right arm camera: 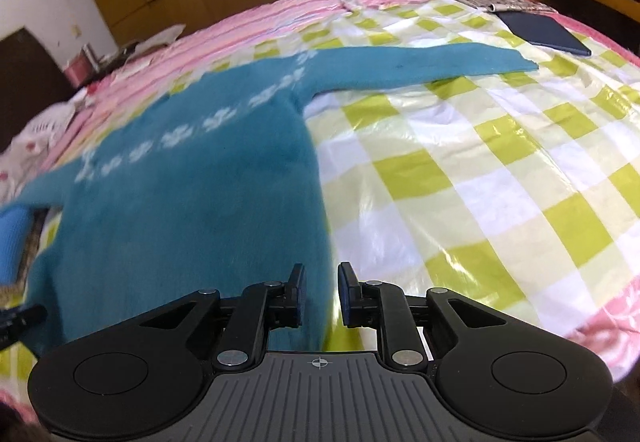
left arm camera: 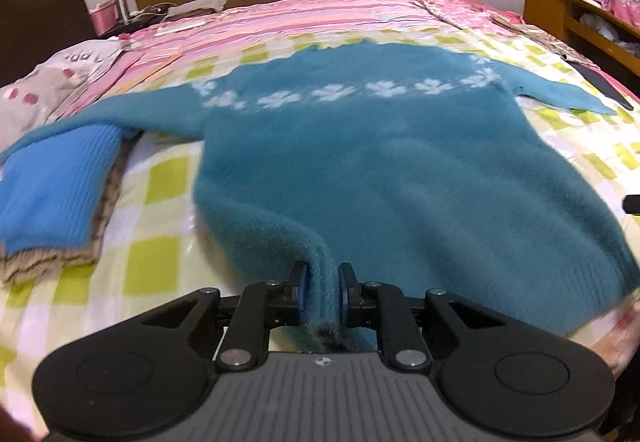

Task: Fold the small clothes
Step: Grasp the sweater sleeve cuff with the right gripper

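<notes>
The teal sweater [left arm camera: 360, 161] is lying spread face up across the checked sheet [right arm camera: 460, 169] on the bed, its hem toward the near edge, its collar toward the far side, and both sleeves stretched out flat to either side. No fold is showing in the body or the sleeves, so the folding of this piece is only beginning.

The left gripper [left arm camera: 322, 294] is pinching a bunched ridge of the hem near its left corner, the jaws nearly closed with the knit squeezed between the blue pads [left arm camera: 303, 288]. The right gripper [right arm camera: 322, 294] is sitting at the hem's right corner with its jaws just as narrow; the sweater's edge is running between them, and it is looking gripped, though blur is hiding the contact itself.

By the bed's left edge a bright blue knit [left arm camera: 52, 193] is lying folded on a striped beige garment [left arm camera: 48, 262], so some pieces are looking finished already. A dark flat tablet-like object [right arm camera: 548, 33] is resting beyond the right sleeve, toward the far right corner.
</notes>
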Tool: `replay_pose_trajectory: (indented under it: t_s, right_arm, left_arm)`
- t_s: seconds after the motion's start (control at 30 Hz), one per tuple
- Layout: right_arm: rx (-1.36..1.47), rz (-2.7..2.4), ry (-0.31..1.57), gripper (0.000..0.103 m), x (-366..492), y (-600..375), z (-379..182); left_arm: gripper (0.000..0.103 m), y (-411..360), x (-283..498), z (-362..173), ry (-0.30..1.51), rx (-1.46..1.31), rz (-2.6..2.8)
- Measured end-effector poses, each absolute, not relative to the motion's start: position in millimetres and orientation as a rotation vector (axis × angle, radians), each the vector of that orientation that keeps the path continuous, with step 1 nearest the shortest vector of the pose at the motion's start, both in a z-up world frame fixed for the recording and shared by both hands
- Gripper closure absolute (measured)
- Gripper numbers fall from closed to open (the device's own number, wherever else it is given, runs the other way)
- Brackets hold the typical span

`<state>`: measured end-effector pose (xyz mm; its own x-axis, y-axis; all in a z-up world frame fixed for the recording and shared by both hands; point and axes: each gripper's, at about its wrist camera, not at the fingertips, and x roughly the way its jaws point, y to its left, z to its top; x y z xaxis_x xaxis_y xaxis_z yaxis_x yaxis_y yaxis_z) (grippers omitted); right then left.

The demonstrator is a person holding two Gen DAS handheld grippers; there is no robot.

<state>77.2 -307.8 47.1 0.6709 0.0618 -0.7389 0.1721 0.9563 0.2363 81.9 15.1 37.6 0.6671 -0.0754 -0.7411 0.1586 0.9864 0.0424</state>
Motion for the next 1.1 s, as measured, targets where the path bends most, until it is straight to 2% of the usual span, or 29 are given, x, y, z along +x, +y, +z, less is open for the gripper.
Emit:
replay_pose_trajectory:
  t_s: [0.43,0.67,1.1]
  right_arm:
    - [0.380,-0.172,0.765,0.084,151.0,-343.9,37.6]
    - [0.436,-0.241,0.711,0.079,187.3,-372.9,35.4]
    - [0.546,-0.387,0.681,0.078,231.8,-449.2,9.7]
  left_arm:
    - [0.080,-35.7,119.5,43.4,0.782,0.167,-0.165]
    - [0.074,-65.5,143.4,51.0,0.753,0.181,-0.221]
    - [0.074,-150.7,193.5,20.6,0.777,0.234,-0.382]
